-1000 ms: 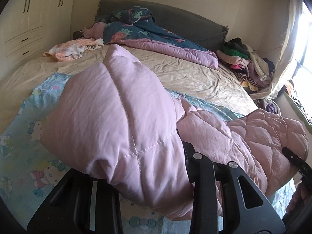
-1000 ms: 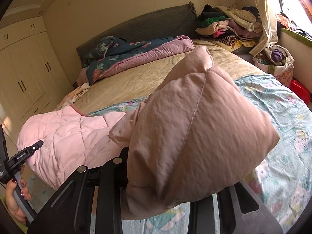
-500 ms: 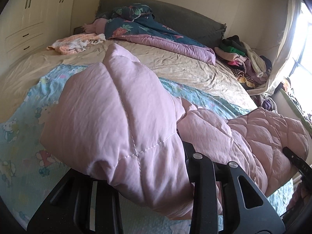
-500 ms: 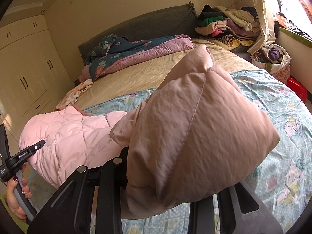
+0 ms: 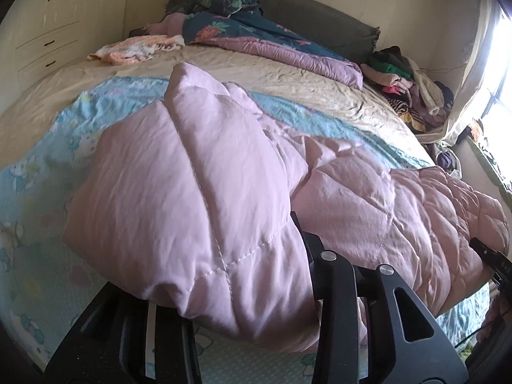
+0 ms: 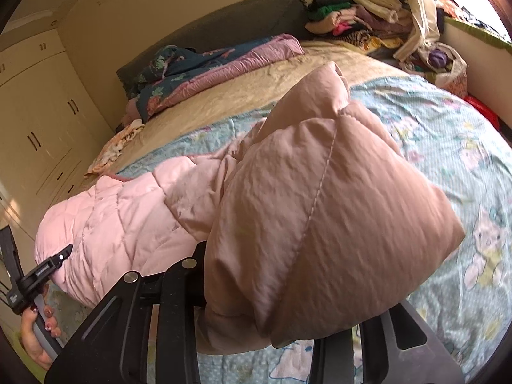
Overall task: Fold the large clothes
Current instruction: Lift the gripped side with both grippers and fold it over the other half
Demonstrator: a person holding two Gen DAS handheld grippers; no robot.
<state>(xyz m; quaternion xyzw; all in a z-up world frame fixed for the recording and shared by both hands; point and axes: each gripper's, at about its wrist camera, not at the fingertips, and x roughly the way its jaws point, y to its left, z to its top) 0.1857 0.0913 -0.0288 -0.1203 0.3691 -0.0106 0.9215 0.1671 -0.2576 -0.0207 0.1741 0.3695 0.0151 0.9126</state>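
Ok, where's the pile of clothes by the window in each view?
Left wrist: clothes pile at the right edge, beside the curtain, beyond the pink jacket.
Right wrist: clothes pile at the top, right of centre.
Shared landmark: the grey headboard, whose end meets the pile.

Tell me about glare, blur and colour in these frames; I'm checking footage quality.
Left wrist view: window blown out white, blue sheet softly blurred, pink jacket looks lilac. Right wrist view: warmer cast, same jacket turns tan in shade; bed edges bow from fisheye.
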